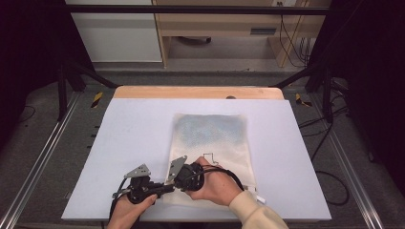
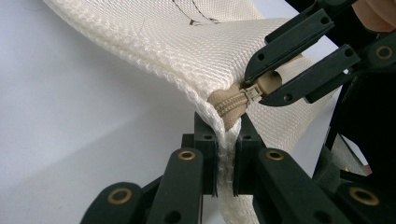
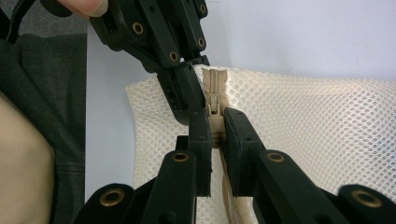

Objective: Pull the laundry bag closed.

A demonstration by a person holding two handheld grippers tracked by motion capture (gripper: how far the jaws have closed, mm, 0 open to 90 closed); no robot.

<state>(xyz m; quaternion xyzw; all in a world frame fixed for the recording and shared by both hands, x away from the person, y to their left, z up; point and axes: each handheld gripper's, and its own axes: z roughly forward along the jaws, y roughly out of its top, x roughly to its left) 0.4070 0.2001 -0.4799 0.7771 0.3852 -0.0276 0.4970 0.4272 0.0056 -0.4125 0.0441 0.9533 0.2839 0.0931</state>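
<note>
A cream mesh bag (image 1: 224, 143) lies flat on the white table (image 1: 138, 129), with something bluish showing through its far half. Its tan zipper (image 2: 232, 105) runs along the near edge. My left gripper (image 2: 226, 137) is shut on the bag's corner seam just beside the zipper's end, lifting that corner slightly. My right gripper (image 3: 215, 119) is shut on the tan zipper pull (image 2: 270, 83), a finger's width from the left jaws. In the high view both grippers meet at the bag's near left corner, left gripper (image 1: 165, 188) and right gripper (image 1: 175, 184).
The table's far edge is a wooden strip (image 1: 198, 92). Black frame posts (image 1: 64, 86) stand at both far corners, and cables (image 1: 329, 181) trail on the floor to the right. A small white tag (image 1: 260, 197) sticks out at the bag's near right corner.
</note>
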